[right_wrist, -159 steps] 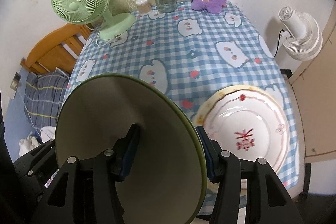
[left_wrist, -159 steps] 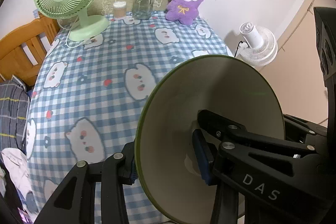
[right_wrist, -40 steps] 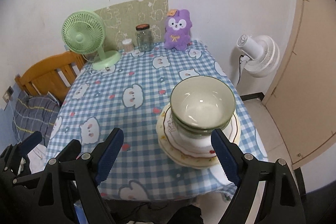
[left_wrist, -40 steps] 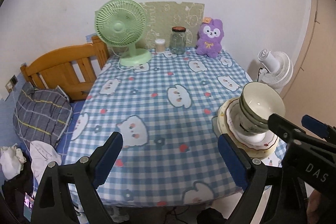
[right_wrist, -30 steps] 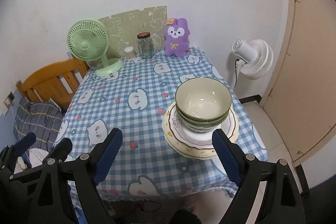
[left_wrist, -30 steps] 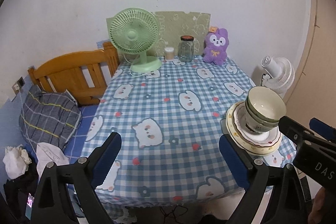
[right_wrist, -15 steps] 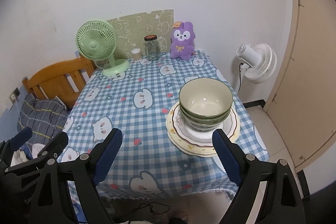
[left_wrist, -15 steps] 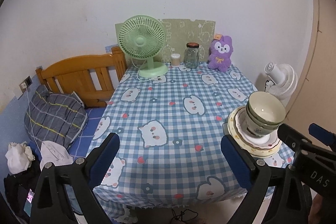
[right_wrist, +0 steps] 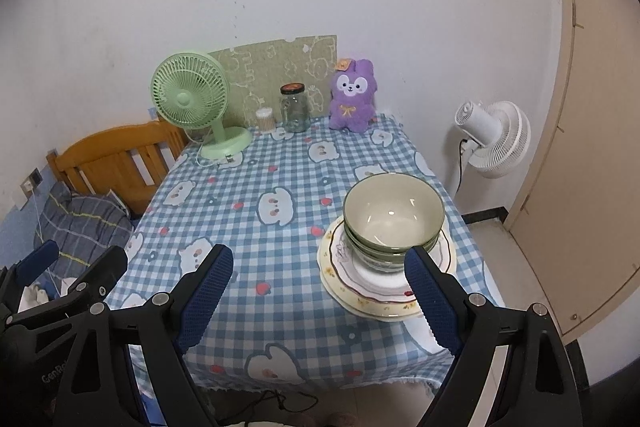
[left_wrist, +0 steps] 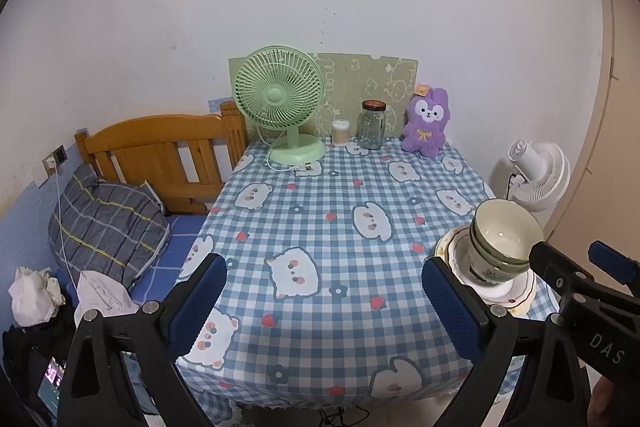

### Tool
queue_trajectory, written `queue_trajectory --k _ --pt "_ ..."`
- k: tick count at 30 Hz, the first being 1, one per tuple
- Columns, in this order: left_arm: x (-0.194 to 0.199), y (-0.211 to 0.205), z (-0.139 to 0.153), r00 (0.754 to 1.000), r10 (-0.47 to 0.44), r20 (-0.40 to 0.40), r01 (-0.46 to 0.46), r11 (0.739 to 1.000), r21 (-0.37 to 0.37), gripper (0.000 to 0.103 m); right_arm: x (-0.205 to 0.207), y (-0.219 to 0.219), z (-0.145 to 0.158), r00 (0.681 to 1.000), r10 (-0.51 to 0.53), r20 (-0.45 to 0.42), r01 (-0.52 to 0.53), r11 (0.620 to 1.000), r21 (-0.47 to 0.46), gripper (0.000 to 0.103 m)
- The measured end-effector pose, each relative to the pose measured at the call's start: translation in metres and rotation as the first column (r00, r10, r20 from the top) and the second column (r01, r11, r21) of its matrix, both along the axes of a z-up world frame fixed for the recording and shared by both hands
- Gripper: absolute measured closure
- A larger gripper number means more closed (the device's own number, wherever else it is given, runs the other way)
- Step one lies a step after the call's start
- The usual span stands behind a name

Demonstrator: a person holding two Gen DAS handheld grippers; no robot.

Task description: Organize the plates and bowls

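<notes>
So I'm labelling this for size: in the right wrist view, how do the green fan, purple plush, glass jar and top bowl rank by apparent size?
1. Top bowl, though it sits nearest
2. Green fan
3. Purple plush
4. Glass jar

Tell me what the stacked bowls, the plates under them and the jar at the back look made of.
Stacked bowls: glazed ceramic by the look, glossy with light glints inside, green rims.
Plates: likely glazed ceramic or porcelain too, shiny white with painted rim patterns.
Jar: clear glass, see-through; dark lid, material unclear.
Tablecloth: matte printed fabric, apparently, with a frayed edge hanging off the front.
</notes>
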State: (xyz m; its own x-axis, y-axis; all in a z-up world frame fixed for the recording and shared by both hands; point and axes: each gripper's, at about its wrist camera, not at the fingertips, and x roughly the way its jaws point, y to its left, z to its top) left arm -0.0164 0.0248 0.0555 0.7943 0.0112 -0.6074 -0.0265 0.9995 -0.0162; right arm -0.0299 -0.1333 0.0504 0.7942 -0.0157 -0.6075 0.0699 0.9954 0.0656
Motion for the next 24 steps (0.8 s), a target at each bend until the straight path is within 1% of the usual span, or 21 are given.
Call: queue_trajectory --k 7,16,24 --pt "0.0006 -0.0008 0.0018 1.0 0.003 0.021 -0.003 1.0 0.006 0.004 0.0013 -0.0011 0.0016 1.0 -0.001 0.013 0.001 1.0 0.001 0.013" --pt "0.0008 -0.0004 0.0019 1.0 0.004 0.023 -0.004 1.0 0.006 0.003 0.0007 -0.0013 0.0018 1.0 -0.004 0.016 0.004 1.0 -0.002 0.013" --pt "-0.0008 0.0016 0.0038 0.999 0.017 0.051 -0.017 1.0 0.002 0.002 -0.0034 0.0025 0.0052 0.999 0.0 0.044 0.001 1.0 -0.016 0.013"
